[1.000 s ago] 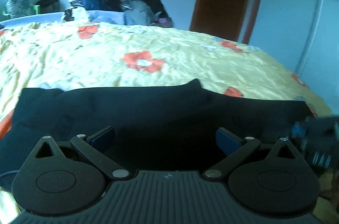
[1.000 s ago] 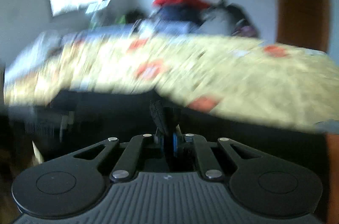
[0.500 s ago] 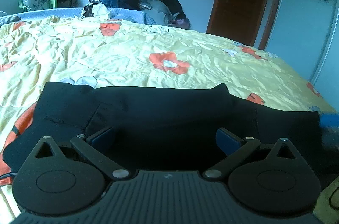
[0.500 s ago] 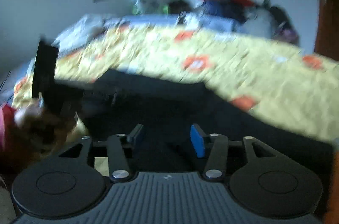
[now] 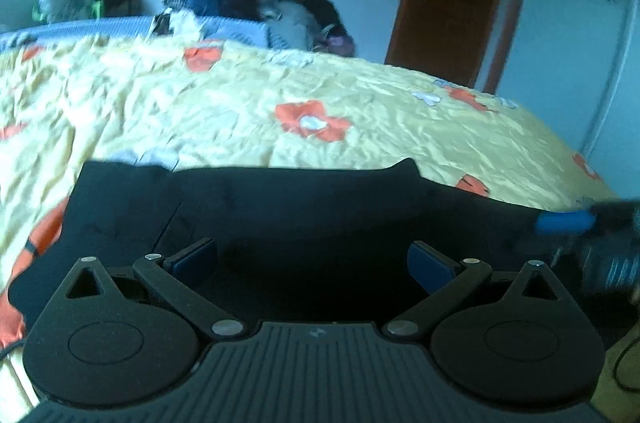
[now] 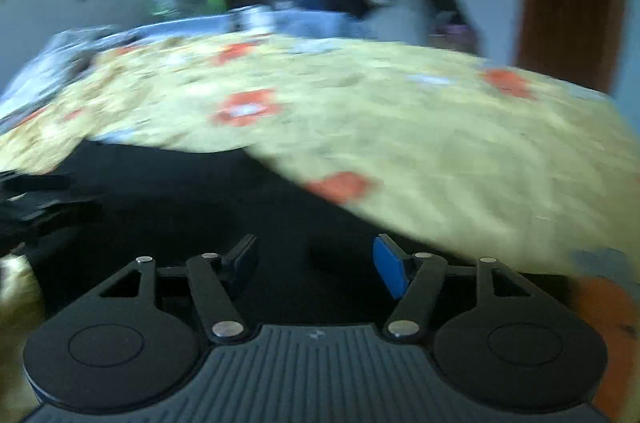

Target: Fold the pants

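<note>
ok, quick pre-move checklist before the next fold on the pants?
1. Pants lying flat on the bedspread: ok, dark cloth spread out with one small peak on the far edge.
2. Left tool free of cloth: ok, jaws wide apart, nothing pinched between them.
3. Right tool released: ok, jaws opening and no cloth between the pads.
4. The two tools clear of each other: ok, the right one's blue pad sits off at the pants' right end.
5. Fold edges aligned: cannot tell, the cloth is too dark and the right view blurred.
6. Bedspread beyond the pants free for the fold: ok.
</note>
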`<state>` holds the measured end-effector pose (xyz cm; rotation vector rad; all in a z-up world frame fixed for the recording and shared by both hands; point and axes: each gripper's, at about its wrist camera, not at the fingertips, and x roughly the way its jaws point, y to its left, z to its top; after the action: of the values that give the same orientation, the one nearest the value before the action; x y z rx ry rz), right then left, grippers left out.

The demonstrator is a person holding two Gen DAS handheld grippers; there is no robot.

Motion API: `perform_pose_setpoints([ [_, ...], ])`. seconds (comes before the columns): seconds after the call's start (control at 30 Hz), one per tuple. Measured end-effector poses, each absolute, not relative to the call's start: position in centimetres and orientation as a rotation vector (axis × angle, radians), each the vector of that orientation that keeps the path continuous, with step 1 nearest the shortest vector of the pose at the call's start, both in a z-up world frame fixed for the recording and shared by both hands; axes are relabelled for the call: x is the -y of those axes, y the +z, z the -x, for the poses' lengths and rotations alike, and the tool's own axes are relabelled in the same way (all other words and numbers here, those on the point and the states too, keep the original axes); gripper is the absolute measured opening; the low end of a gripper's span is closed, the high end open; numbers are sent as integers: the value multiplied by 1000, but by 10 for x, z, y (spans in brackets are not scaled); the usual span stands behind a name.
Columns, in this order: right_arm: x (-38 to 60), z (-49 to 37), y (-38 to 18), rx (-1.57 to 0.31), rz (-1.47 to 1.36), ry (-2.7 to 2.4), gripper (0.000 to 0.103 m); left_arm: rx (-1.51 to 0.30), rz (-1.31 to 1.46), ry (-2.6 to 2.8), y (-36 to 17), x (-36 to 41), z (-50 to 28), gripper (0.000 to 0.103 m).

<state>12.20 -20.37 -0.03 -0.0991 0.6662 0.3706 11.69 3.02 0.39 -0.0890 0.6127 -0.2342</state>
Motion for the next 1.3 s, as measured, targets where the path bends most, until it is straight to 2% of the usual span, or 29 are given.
perform_pose_setpoints([
  [0.07, 177, -118, -15, -704, 210, 401, 66, -609, 87, -219, 5, -39, -114, 103],
  [0.1, 173, -114, -17, -682, 218, 407, 73, -599, 74, -206, 6, -44, -112, 103],
  [0.2, 166, -110, -12, -693, 222, 378, 74, -579, 29, -154, 6, -56, -108, 103],
  [0.33, 151, -111, -18, -706, 262, 414, 75, -647, 18, -127, -6, -64, -121, 103],
  [0.4, 146, -113, -20, -699, 271, 392, 81, -638, 0, -129, -6, -64, -120, 103],
  [0.57, 121, -109, 3, -631, 260, 389, 82, -552, -49, -47, 8, -84, -109, 103],
  [0.73, 53, -101, 12, -565, 356, 543, 82, -548, 48, 127, 16, -147, -107, 103],
  [0.97, -47, -69, -11, -413, 672, 654, 81, -588, 194, 257, 14, -215, -95, 103],
  [1.3, -101, -49, -44, -242, 980, 630, 81, -676, 390, 84, 0, -219, -96, 102],
])
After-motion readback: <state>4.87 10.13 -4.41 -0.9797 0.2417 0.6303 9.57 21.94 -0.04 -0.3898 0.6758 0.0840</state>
